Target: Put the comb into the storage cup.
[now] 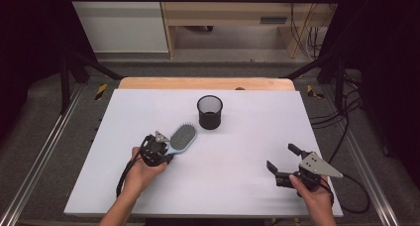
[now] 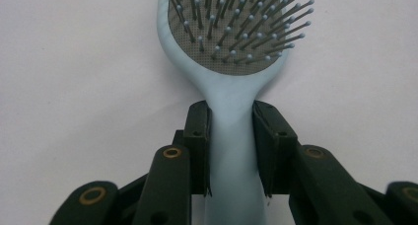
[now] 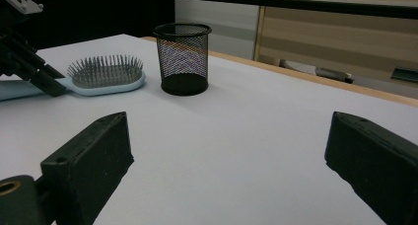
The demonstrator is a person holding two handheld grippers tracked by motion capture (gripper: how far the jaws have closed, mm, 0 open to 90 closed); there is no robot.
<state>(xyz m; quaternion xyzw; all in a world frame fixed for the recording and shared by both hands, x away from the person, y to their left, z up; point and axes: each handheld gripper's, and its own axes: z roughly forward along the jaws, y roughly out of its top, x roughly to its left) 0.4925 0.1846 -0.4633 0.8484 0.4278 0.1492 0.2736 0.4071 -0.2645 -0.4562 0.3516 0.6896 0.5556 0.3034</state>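
Your left claw sits on the near-left part of the white worktop in the high view, closed onto the handle of the pale blue hairbrush. That hairbrush lies flat, bristles up, with its head pointing away from you and to the right, toward the black mesh cup. The cup stands upright near the middle of the far half, close to the brush head but apart from it. Your right claw rests at the near-right, well apart from both things, its jaws spread wide with nothing between them.

From the left gripper view, your left claw has its two black pads pressed against either side of the hairbrush handle, just below where the neck widens into the head. The bristle pad faces up, and the worktop lies bare on both sides.

From the right gripper view, your right claw is wide open over bare worktop, holding nothing. Farther off at the left you can see the hairbrush lying flat, its handle in your left claw, and the mesh cup standing just beside the brush head.
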